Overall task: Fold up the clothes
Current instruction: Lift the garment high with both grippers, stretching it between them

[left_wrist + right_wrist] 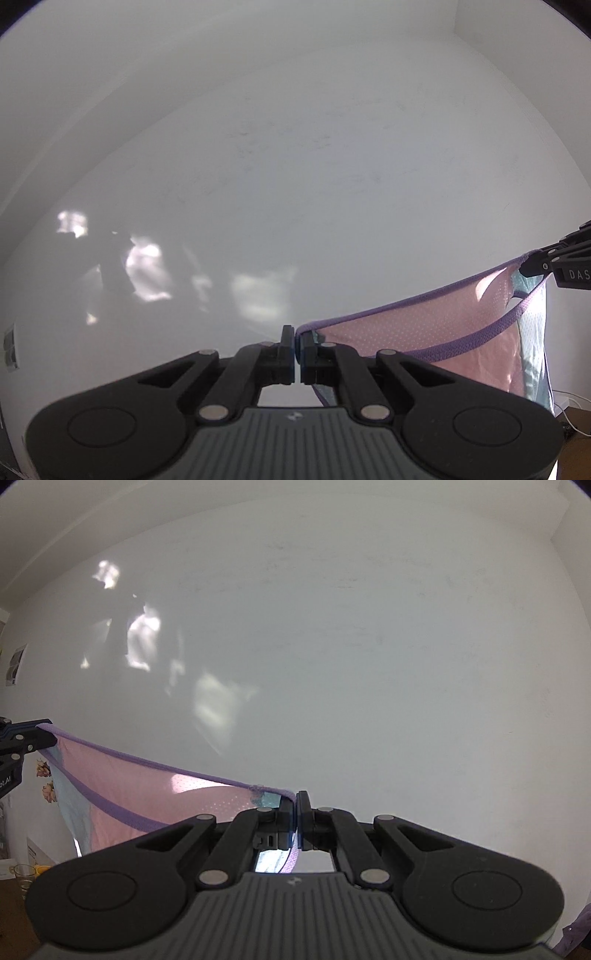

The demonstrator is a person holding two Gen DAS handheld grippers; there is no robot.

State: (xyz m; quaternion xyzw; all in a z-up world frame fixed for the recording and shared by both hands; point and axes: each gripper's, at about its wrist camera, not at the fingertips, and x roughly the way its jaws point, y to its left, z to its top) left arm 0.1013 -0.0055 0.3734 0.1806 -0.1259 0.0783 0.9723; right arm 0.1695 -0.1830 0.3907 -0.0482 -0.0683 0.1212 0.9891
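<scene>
A pink mesh garment with purple trim (424, 332) hangs stretched between both tongs: the left gripper (297, 347) pinches one corner at lower centre, the right gripper (297, 812) clamps the other. A white wall (295, 166) fills the upper frame.

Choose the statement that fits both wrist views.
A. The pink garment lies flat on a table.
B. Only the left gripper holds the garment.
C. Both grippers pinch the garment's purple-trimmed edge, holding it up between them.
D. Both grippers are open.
C: the left gripper and right gripper are each shut on the pink garment, which hangs between them along its purple edge.
</scene>
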